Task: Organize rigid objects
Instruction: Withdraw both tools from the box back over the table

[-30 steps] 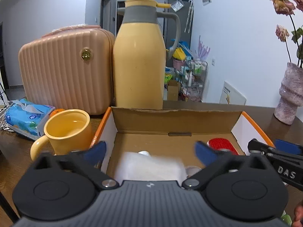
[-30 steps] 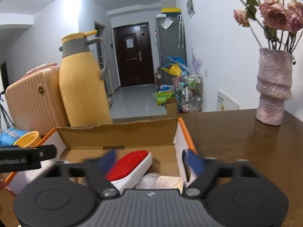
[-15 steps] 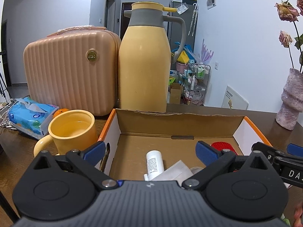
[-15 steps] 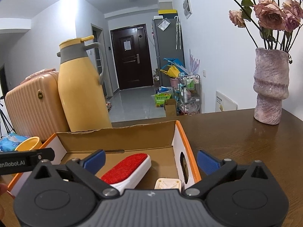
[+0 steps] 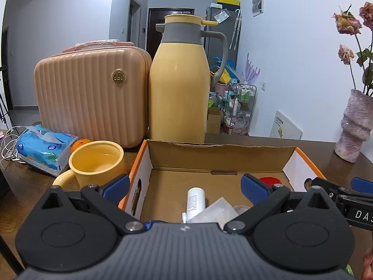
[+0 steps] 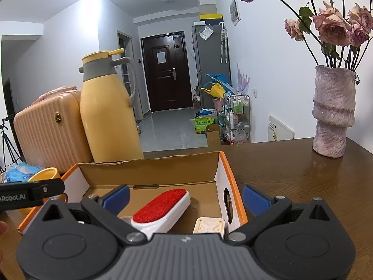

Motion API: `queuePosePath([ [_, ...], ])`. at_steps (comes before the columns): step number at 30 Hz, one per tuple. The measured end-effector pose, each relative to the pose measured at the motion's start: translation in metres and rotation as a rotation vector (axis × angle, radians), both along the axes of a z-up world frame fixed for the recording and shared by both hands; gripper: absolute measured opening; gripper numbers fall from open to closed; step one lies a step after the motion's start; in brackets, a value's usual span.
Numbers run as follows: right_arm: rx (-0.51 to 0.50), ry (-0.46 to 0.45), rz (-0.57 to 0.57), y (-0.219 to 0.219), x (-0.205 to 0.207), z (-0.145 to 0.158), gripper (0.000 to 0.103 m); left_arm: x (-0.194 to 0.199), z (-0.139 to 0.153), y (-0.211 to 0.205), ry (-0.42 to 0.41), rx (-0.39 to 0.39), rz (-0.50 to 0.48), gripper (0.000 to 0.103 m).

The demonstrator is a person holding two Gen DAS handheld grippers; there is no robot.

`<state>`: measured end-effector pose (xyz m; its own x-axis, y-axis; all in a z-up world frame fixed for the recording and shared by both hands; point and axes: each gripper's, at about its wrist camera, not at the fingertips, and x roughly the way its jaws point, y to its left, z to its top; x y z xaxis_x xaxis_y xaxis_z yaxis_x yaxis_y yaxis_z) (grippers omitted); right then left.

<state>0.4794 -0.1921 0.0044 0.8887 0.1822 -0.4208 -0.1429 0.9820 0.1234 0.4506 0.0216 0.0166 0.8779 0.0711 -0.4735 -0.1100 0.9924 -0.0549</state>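
Note:
An open cardboard box with orange edges sits on the brown table. In the left wrist view it holds a white bottle lying flat, a clear plastic packet and a red lint brush. My left gripper hovers open over the box's near left part, with nothing between its blue pads. In the right wrist view the red brush and a small cream block lie in the box. Over its right end my right gripper stands wide open and empty.
A yellow mug stands left of the box, with a tissue pack and an orange beyond. Behind the box are a yellow thermos jug and a pink ribbed case. A vase of roses stands at the right.
A blurred white packet between my left jaws now lies in the box. My right jaws have spread wider, and the cream block rests in the box below them.

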Motion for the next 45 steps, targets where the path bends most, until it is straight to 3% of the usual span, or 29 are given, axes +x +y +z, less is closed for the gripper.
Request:
queuePosePath([
  [25,-0.032,-0.032,0.055,0.002,-0.063,0.009,0.103,-0.053,0.002,0.01,-0.014,0.02,-0.011,0.103],
  [45,-0.058,-0.023,0.098,0.001,-0.128,0.009,0.103,-0.126,0.001,0.008,0.033,0.034,-0.038,0.103],
])
